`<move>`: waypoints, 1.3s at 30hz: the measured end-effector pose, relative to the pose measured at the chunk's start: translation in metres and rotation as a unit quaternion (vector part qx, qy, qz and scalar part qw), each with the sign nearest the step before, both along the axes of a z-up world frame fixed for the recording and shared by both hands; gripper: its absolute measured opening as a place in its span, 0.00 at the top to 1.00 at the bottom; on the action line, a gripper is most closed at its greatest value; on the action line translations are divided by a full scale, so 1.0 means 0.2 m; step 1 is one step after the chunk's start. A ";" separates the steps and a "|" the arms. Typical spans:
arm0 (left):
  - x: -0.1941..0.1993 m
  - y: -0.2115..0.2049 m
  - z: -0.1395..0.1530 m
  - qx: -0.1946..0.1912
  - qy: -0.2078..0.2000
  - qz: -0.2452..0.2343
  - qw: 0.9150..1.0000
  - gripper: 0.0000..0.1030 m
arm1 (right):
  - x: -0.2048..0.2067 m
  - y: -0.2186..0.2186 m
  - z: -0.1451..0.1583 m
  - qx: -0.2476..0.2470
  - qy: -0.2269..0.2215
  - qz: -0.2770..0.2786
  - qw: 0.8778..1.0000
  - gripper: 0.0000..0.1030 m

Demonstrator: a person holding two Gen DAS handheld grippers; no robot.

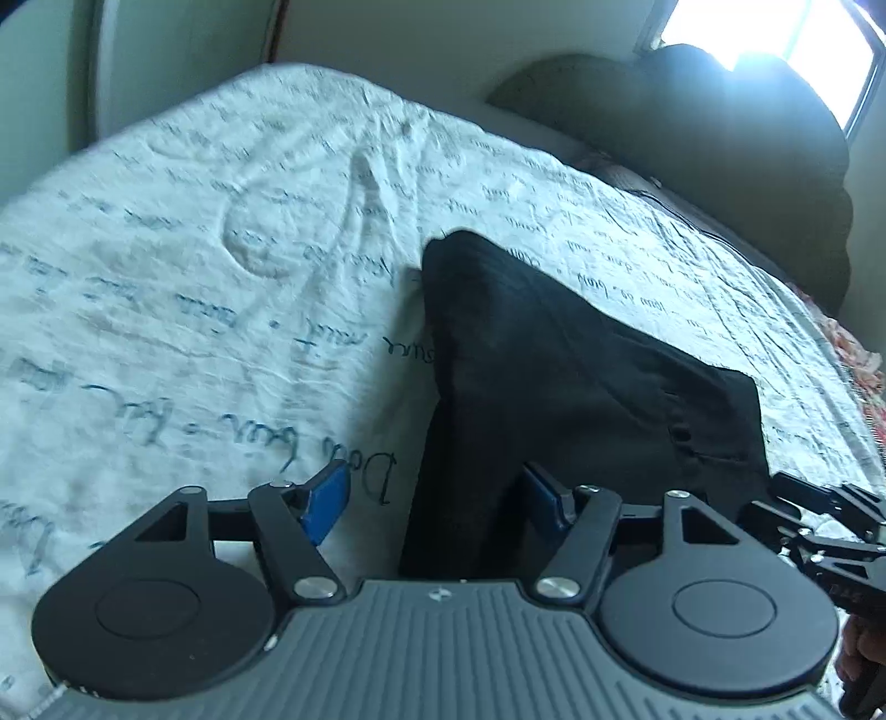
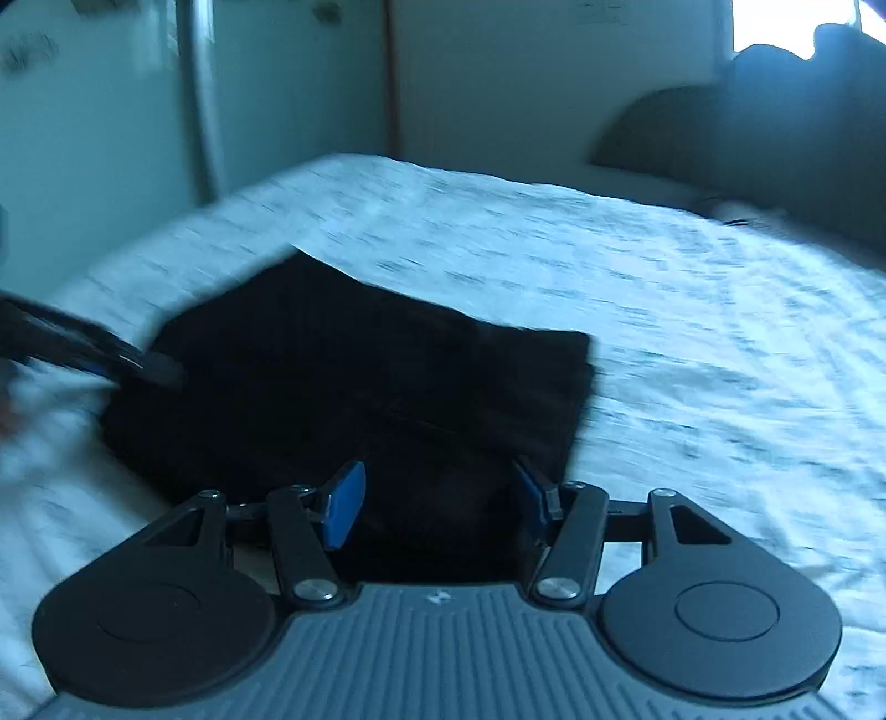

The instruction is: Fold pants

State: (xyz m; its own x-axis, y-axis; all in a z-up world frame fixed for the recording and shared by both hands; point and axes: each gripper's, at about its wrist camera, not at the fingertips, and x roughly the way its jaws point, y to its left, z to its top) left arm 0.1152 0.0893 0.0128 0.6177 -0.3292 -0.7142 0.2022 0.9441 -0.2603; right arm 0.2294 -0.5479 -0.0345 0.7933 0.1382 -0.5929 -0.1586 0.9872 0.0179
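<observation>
Black pants lie folded into a compact block on the white bedsheet with handwriting print. My left gripper is open, its blue pads apart, hovering at the near left edge of the pants. My right gripper is open too, over the near edge of the pants. The right gripper also shows at the right edge of the left wrist view. The left gripper shows blurred at the left of the right wrist view, touching the pants' left edge.
A dark headboard and pillows stand at the far right under a bright window. A floral cloth lies at the bed's right edge. A wall and door are behind the bed.
</observation>
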 end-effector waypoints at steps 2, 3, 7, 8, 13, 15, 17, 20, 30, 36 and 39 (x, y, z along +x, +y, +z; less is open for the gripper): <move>-0.05 0.00 0.01 0.003 -0.013 0.004 1.000 0.24 | -0.05 0.01 0.03 0.026 -0.017 0.007 0.999 0.43; -0.05 0.00 0.00 0.006 -0.012 0.008 1.000 0.24 | -0.07 0.01 0.05 0.044 -0.027 0.023 0.998 0.45; -0.05 -0.01 -0.05 0.002 0.012 0.025 1.000 0.24 | -0.05 0.06 0.00 0.017 -0.008 0.017 1.000 0.44; -0.06 0.00 -0.05 -0.002 0.013 0.027 1.000 0.24 | -0.04 0.07 -0.02 0.003 -0.002 0.005 1.000 0.44; -0.13 -0.01 -0.01 0.006 0.009 0.028 1.000 0.24 | -0.14 0.06 0.04 0.029 -0.021 -0.016 0.999 0.42; -0.17 -0.01 0.00 0.010 0.008 0.029 1.000 0.23 | -0.18 0.09 0.05 0.034 -0.026 -0.013 0.999 0.39; -0.21 -0.02 0.01 0.015 0.002 0.027 1.000 0.23 | -0.18 0.10 0.04 0.045 -0.020 -0.005 0.999 0.38; -0.29 -0.04 0.02 0.032 -0.009 0.026 0.999 0.23 | -0.19 0.12 0.03 0.050 -0.007 -0.005 0.999 0.38; -0.48 -0.08 0.04 0.050 -0.024 0.012 0.998 0.15 | -0.39 0.19 0.08 0.050 -0.009 -0.007 0.999 0.22; -0.56 -0.10 0.05 0.078 -0.036 0.000 0.996 0.11 | -0.57 0.22 0.23 0.068 0.009 -0.017 0.998 0.18; -0.59 -0.12 0.04 0.091 -0.040 -0.005 0.995 0.11 | -0.67 0.20 0.36 0.179 0.024 0.014 0.983 0.17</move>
State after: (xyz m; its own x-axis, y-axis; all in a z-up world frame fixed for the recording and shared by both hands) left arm -0.0024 0.0656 0.0203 0.6724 -0.2051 -0.7112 0.2250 0.9720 -0.0676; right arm 0.0955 -0.5069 0.0371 0.7587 0.3666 -0.5385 -0.1768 0.9115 0.3714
